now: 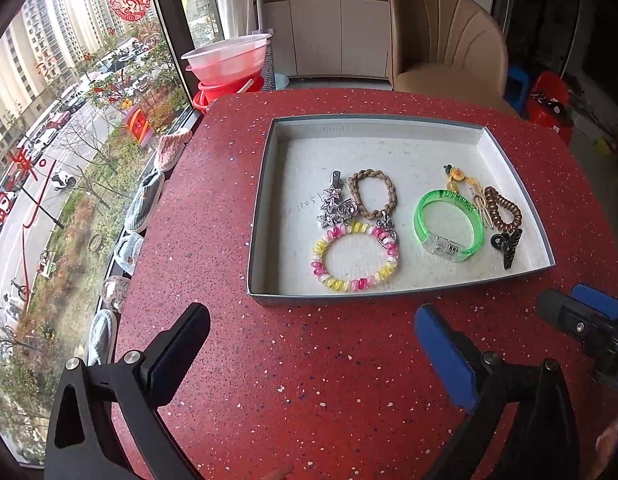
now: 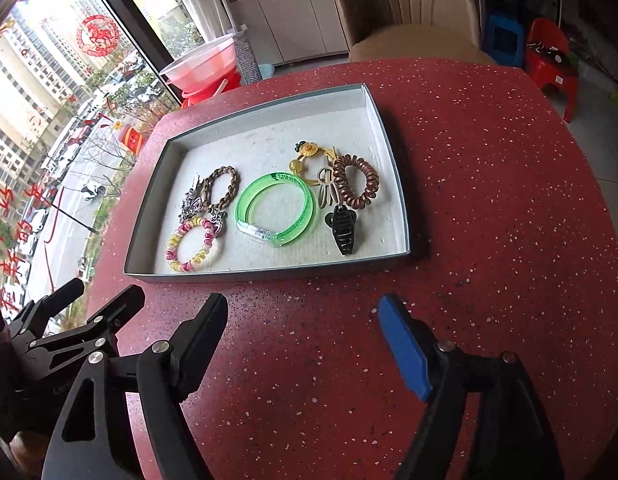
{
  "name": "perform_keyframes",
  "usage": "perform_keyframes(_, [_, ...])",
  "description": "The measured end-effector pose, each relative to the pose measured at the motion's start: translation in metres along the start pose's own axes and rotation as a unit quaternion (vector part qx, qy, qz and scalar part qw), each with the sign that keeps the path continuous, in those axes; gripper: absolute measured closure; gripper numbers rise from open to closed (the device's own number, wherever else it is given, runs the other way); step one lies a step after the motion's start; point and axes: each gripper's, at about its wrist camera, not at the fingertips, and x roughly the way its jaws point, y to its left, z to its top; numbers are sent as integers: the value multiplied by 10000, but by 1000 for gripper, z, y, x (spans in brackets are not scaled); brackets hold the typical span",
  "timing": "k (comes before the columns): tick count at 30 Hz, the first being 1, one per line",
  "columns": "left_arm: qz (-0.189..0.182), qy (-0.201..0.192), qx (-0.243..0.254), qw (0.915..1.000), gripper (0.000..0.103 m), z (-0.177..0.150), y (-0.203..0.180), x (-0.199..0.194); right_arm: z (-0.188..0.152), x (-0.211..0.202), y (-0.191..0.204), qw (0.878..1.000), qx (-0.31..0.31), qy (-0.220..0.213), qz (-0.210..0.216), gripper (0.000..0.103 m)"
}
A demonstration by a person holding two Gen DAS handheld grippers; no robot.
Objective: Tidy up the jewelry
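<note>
both tongs, left tongs and right tongs, spread and empty, just short of the jewelry tray.

Jewelry lies in the tray on the table; chair behind.

Both wrist cameras look forward and down across the red table, each between its own wide-apart fingers. The left view faces the tray straight ahead beyond its jaws; the right view sees it ahead-left. Both share tray, window and chair.
</note>
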Motion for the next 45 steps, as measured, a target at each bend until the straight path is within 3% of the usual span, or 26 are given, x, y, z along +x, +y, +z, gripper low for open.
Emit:
perform_keyframes(9, [187, -277, -30, 9994, 0, -25, 4, -21, -23, -20, 4, 9975, -145, -617, -311, 15])
perform_keyframes(16, [128, -227, -116, 9996, 0, -42, 10, -29, -39, -35, 17, 9893, -624, -1171, -604, 14])
perform_keyframes(33, [183, -614, -177, 9978, 0, -64, 11, -44, -56, -44, 19, 9866, -643, -1295, -758, 14])
perform_keyframes(45, [89, -522, -202, 9984, 0, -66, 11, -38, -61, -47, 22, 9834, -696, -1451, -844, 14])
